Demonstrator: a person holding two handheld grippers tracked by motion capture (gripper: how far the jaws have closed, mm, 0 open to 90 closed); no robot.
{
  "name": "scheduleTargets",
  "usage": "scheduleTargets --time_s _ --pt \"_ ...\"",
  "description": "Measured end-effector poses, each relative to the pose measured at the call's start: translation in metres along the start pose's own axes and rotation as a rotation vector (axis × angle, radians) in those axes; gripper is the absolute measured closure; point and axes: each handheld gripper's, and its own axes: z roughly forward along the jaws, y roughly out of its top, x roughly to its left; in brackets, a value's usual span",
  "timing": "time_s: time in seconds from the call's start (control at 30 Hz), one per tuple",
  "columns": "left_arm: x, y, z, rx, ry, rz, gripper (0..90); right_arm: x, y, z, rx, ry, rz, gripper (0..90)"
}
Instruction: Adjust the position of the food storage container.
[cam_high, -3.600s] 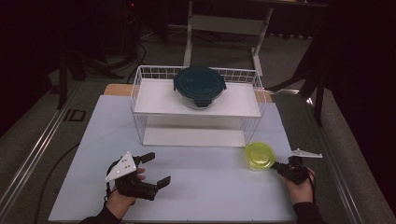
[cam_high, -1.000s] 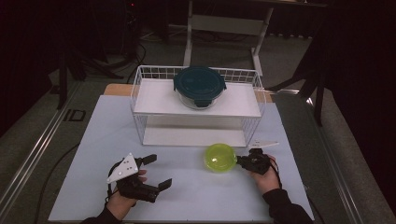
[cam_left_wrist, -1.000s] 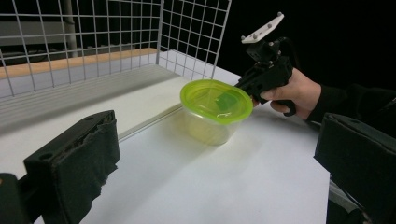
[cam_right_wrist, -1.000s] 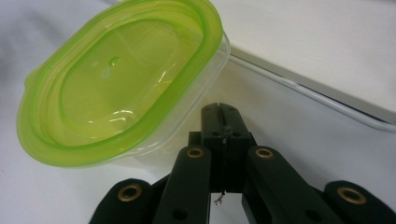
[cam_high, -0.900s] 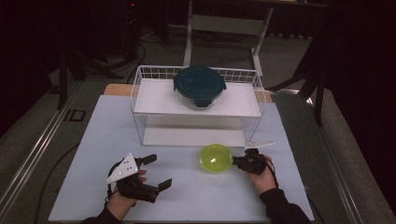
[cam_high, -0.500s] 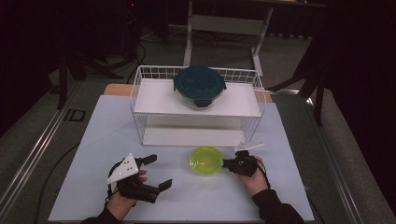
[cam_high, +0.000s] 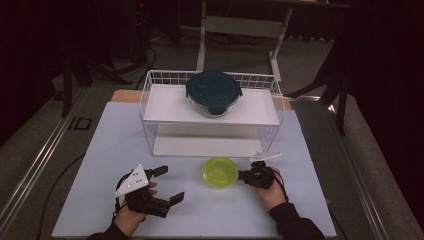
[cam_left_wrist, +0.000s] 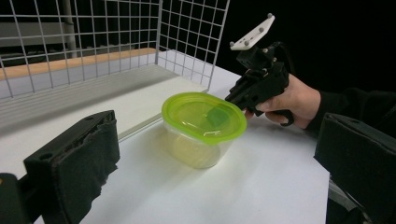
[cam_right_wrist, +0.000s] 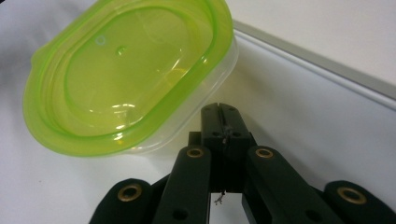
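A small clear tub with a lime-green lid (cam_high: 220, 172) stands on the white table top in front of the wire rack. My right gripper (cam_high: 243, 175) is shut, with nothing between its jaws. In the right gripper view its closed tip (cam_right_wrist: 219, 111) rests against the tub's side wall just under the lid (cam_right_wrist: 126, 74). My left gripper (cam_high: 171, 183) lies at the front left, open and empty, a good way from the tub. In the left gripper view the tub (cam_left_wrist: 204, 121) stands ahead between the wide-apart jaws, with the right gripper (cam_left_wrist: 239, 93) touching its far side.
A white wire rack (cam_high: 149, 95) with a shelf stands at the back of the table. A round glass container with a dark teal lid (cam_high: 214, 91) sits on the shelf. The lower level under the shelf (cam_high: 200, 146) is bare. The table's edge runs close on the right.
The right gripper has moved left along the table, and the green-lidded tub has slid left with it from the right side to the middle. The left gripper has stayed put.
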Motion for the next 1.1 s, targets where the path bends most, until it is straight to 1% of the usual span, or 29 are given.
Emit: scheduleTargets --time_s 0.13,0.3,0.37,0.4,0.43,0.47,0.67,0.77,0.93,1.1 --pt "0.000 0.000 0.000 -0.003 0.000 -0.002 0.0 0.007 0.001 0.005 0.012 0.017 0.003 90.0" --pt "0.000 0.000 0.000 -0.002 0.000 0.001 0.0 0.014 0.004 0.012 0.021 0.038 -0.012 90.0" --pt "0.000 0.000 -0.001 -0.002 0.000 0.001 0.0 0.019 0.005 0.014 0.029 0.040 -0.013 90.0" --pt "0.000 0.000 -0.001 -0.002 0.000 0.001 0.0 0.019 0.005 0.014 0.029 0.040 -0.013 90.0" --pt "0.000 0.000 -0.001 -0.002 0.001 0.002 0.0 0.020 0.006 0.016 0.032 0.046 -0.018 90.0" --pt "0.000 0.000 -0.001 -0.003 0.000 0.001 0.0 0.024 0.007 0.019 0.030 0.054 -0.034 90.0" --pt "0.000 0.001 -0.001 -0.002 -0.001 0.001 0.0 0.026 0.008 0.025 0.033 0.062 -0.033 90.0" --pt "0.001 0.000 -0.001 -0.002 -0.001 -0.002 0.0 0.030 0.009 0.028 0.042 0.072 -0.039 90.0" --pt "0.001 0.001 -0.001 -0.006 -0.002 0.001 0.0 0.034 0.012 0.033 0.043 0.079 -0.046 90.0" --pt "0.001 0.001 -0.002 -0.004 -0.003 0.002 0.0 0.035 0.012 0.034 0.047 0.076 -0.050 90.0"
